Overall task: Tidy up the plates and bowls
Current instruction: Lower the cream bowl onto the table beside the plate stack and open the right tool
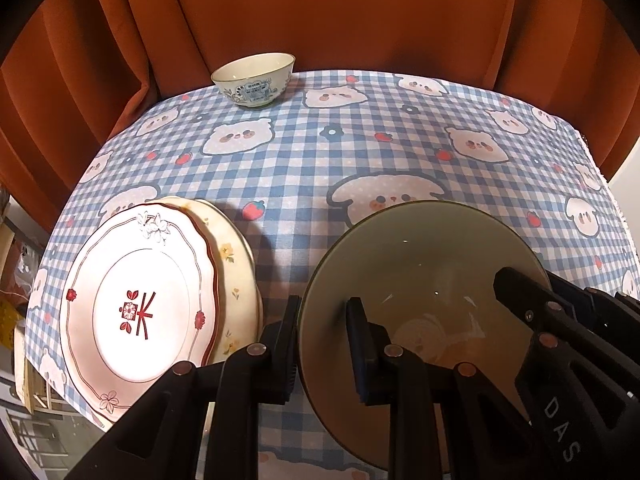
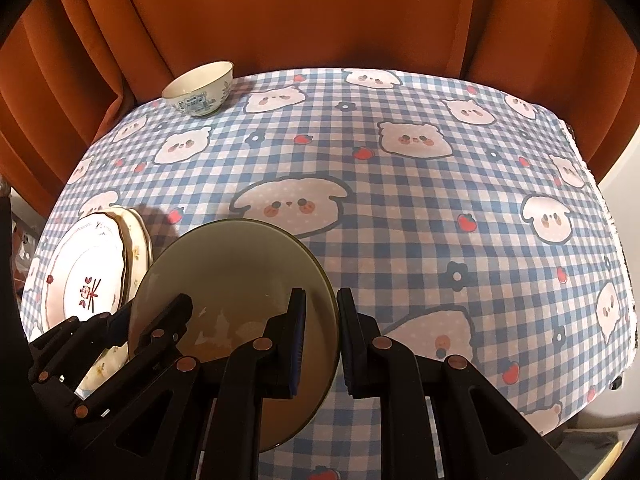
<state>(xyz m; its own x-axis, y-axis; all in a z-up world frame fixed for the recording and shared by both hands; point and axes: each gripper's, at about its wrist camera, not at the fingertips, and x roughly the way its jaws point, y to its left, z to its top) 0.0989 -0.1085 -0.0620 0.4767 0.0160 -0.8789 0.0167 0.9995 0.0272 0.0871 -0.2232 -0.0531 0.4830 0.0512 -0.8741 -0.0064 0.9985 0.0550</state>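
A large olive-green bowl (image 1: 424,276) sits near the table's front edge. My left gripper (image 1: 326,344) straddles its left rim, one finger outside and one inside, jaws a little apart. My right gripper (image 2: 322,344) straddles its right rim (image 2: 320,280) the same way; it also shows in the left wrist view (image 1: 532,300). A stack of two plates (image 1: 144,304), a pink-rimmed one on a cream floral one, lies to the left of the bowl. A small white bowl with blue print (image 1: 254,80) stands at the far left edge.
The table wears a blue checked cloth with cartoon animals (image 2: 400,184). An orange curtain (image 2: 320,20) hangs right behind the far edge. The cloth's right side (image 2: 520,240) holds no dishes.
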